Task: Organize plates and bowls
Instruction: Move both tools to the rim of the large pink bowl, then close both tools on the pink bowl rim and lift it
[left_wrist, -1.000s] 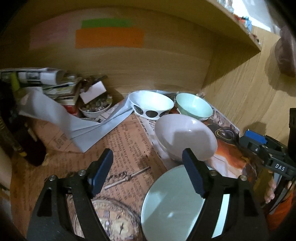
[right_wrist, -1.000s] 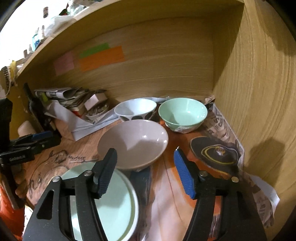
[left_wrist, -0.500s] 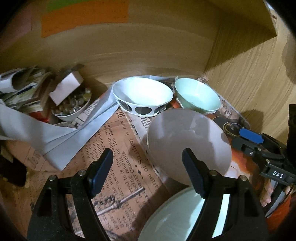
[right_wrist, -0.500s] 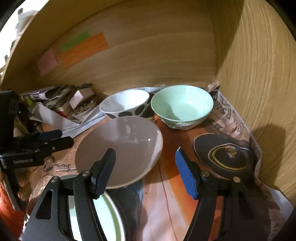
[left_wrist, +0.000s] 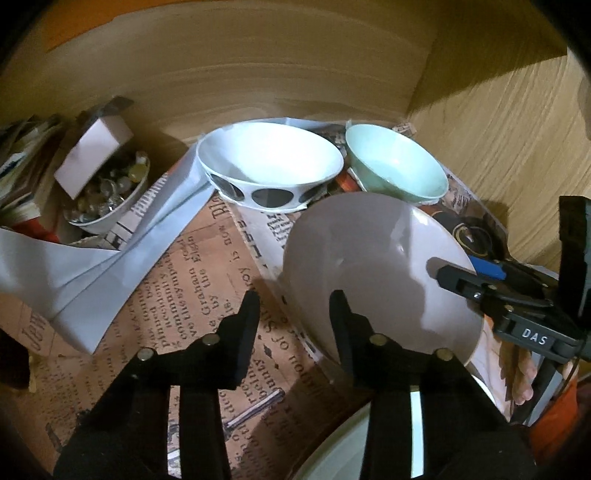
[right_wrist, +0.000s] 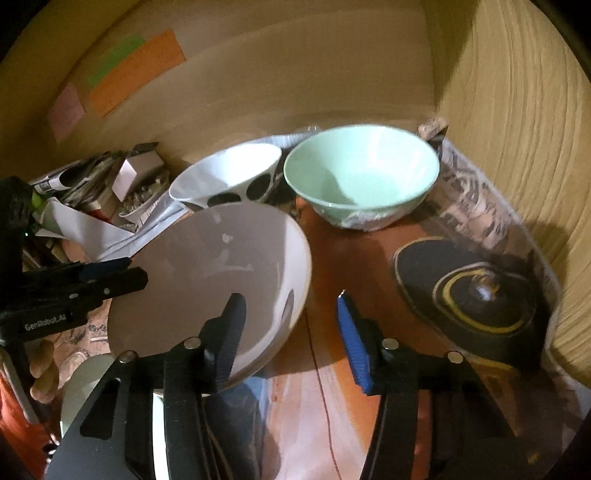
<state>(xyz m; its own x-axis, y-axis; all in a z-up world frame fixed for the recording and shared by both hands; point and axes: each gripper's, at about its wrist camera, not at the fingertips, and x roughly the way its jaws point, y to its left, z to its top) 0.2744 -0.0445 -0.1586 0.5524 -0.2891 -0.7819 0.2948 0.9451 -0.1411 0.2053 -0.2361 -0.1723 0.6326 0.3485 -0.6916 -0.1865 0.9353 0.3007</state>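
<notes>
A grey bowl (left_wrist: 369, 258) (right_wrist: 207, 280) stands on newspaper, just beyond a pale green plate (left_wrist: 415, 417) (right_wrist: 83, 384). My left gripper (left_wrist: 293, 321) straddles the bowl's left rim, one finger inside and one outside. Its jaws are closing, and a gap still shows at the outer finger. My right gripper (right_wrist: 290, 328) straddles the right rim the same way and is also closing, its blue pad (right_wrist: 351, 343) still clear of the wall. Behind stand a white bowl with black dots (left_wrist: 269, 166) (right_wrist: 229, 173) and a mint green bowl (left_wrist: 395, 173) (right_wrist: 362, 173).
Wooden walls close the back and right side of the shelf. A small bowl of trinkets (left_wrist: 107, 192), books and folded grey paper (left_wrist: 92, 266) crowd the left. A black disc with a yellow ring (right_wrist: 472, 291) lies at the right. A person's fingers (left_wrist: 524, 380) hold the right gripper.
Both grippers moved forward and down onto the grey bowl. Their jaws narrowed, and each now has the bowl's rim between its fingers.
</notes>
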